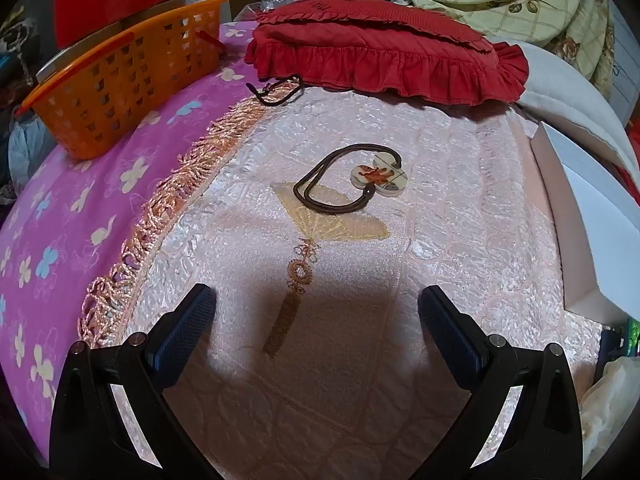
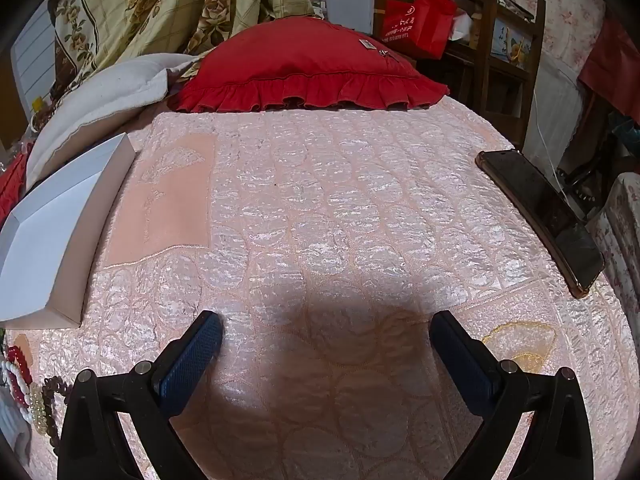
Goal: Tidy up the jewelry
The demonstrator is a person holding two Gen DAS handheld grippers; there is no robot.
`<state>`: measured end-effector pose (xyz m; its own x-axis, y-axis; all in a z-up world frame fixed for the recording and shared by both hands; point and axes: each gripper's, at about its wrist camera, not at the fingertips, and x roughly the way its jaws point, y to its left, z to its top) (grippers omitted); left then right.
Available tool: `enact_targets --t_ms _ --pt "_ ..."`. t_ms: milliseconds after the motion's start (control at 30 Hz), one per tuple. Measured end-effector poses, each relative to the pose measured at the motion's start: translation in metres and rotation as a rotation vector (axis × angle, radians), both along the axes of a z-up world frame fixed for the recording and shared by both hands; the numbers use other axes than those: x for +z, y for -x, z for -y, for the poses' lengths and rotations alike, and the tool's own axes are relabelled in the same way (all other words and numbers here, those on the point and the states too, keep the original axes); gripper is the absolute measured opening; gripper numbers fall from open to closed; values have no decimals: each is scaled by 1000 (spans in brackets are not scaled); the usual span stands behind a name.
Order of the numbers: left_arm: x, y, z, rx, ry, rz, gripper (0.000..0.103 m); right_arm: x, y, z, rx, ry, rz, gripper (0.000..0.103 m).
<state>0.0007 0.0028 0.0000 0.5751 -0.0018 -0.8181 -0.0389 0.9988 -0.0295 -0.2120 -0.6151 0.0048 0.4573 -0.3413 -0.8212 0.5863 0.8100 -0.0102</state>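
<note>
A brown cord necklace [image 1: 320,184] with a white clover-shaped pendant [image 1: 378,176] lies on the pink quilted cloth [image 1: 460,200], ahead of my left gripper [image 1: 316,304], which is open and empty. A white open box [image 1: 592,216] stands at the right edge; it also shows in the right wrist view [image 2: 56,224] at the left. My right gripper [image 2: 326,328] is open and empty over bare cloth. Several bead bracelets [image 2: 24,384], red, white and brown, lie at the lower left of the right wrist view.
An orange basket [image 1: 120,76] sits at the back left on a purple flowered sheet [image 1: 60,208]. A red ruffled pillow [image 1: 380,52] lies at the back, with a dark hook-like item [image 1: 276,90] before it. A phone [image 2: 548,212] lies at the right.
</note>
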Motion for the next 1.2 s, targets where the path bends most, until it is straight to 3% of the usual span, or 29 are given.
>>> enact_targets --t_ms 133,233,333,733,1033,1200 --pt "3 3 -2 4 -2 -36 103 0 0 0 2 2 -5 103" --pt "10 36 -2 11 50 4 101 2 0 -4 -14 22 -24 103" --pt "31 67 10 17 51 28 101 10 2 -18 -26 65 -41 102" --pt "103 168 35 21 140 147 101 77 41 -150 133 255 103 102" --pt "130 203 57 -68 111 181 101 88 47 -203 202 265 126 102" --pt "140 217 70 -106 83 220 101 88 53 -209 213 251 112 102"
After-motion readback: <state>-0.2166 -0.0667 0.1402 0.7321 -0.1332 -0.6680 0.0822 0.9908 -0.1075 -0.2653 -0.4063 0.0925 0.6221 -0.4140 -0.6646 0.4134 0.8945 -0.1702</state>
